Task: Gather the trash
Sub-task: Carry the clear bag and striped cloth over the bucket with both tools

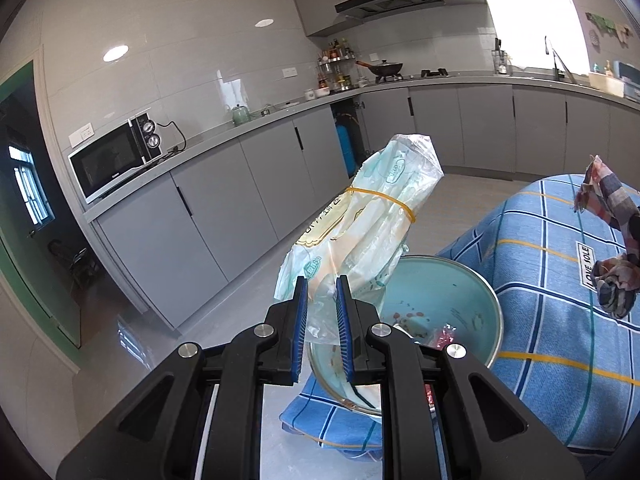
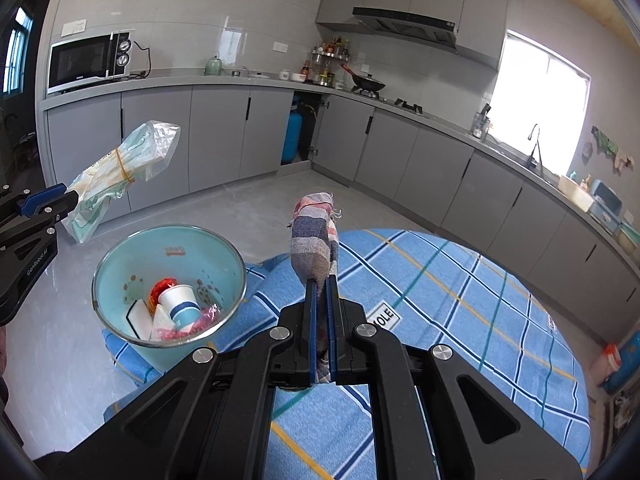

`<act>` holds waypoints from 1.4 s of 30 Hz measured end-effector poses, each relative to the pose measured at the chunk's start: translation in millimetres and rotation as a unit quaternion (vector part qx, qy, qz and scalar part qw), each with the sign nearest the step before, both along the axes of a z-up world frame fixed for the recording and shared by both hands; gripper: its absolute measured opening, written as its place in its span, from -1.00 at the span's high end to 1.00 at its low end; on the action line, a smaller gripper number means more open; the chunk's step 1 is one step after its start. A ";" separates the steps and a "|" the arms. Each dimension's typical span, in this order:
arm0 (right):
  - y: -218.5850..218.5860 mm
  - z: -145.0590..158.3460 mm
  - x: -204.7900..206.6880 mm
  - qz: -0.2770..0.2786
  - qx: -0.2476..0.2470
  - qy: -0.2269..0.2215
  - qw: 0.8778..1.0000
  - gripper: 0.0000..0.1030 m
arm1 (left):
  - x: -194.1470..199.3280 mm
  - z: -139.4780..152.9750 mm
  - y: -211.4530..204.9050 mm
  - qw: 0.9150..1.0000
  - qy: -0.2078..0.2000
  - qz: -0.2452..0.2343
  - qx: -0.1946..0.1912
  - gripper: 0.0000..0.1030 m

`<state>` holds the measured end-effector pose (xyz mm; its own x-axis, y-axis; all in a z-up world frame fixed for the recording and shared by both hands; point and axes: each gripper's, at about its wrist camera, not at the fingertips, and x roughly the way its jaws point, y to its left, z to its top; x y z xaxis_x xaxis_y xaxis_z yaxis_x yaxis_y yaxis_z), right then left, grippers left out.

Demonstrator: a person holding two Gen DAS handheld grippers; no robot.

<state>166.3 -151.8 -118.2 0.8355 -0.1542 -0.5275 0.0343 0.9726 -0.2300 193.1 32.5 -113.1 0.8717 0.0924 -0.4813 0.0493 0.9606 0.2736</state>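
Observation:
My left gripper [image 1: 322, 286] is shut on a crinkled plastic package [image 1: 360, 220] bound with a yellow rubber band, held up in the air to the left of and above the bin. The same package [image 2: 120, 168] and left gripper [image 2: 68, 200] show at the left of the right wrist view. My right gripper [image 2: 321, 282] is shut on a plaid cloth [image 2: 316, 236] that sticks upright above the table; the cloth [image 1: 612, 240] appears at the right edge of the left wrist view. A light blue bin [image 2: 120, 256] stands at the table's edge, holding a paper cup [image 2: 180, 300], red wrappers and white scraps.
A blue plaid tablecloth [image 2: 460, 320] covers the round table. Grey kitchen cabinets [image 2: 216, 128] line the walls, with a microwave [image 2: 88, 60], a wok on the stove [image 2: 366, 82] and a sink by the window. The grey floor [image 2: 248, 208] lies between the table and the cabinets.

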 end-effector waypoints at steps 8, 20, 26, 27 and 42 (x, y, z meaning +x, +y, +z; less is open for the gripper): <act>12.0 0.7 6.7 0.015 0.001 -0.003 1.000 0.90 | 0.1 1.8 1.4 1.000 -0.001 0.017 0.008 0.71; 26.5 0.1 14.6 0.033 0.002 -0.005 0.999 0.90 | 4.5 4.8 14.0 0.999 -0.001 0.046 0.013 0.71; 35.9 -1.0 22.1 0.044 0.000 -0.004 0.999 0.90 | 10.0 6.1 20.0 0.998 -0.002 0.059 0.017 0.71; 37.5 -1.3 23.5 0.046 0.000 -0.003 0.999 0.90 | 12.2 6.1 21.1 0.998 -0.001 0.061 0.017 0.71; 59.6 -2.3 46.3 0.072 -0.007 -0.002 0.997 0.90 | 35.6 -1.2 30.9 0.995 0.007 0.093 0.031 0.71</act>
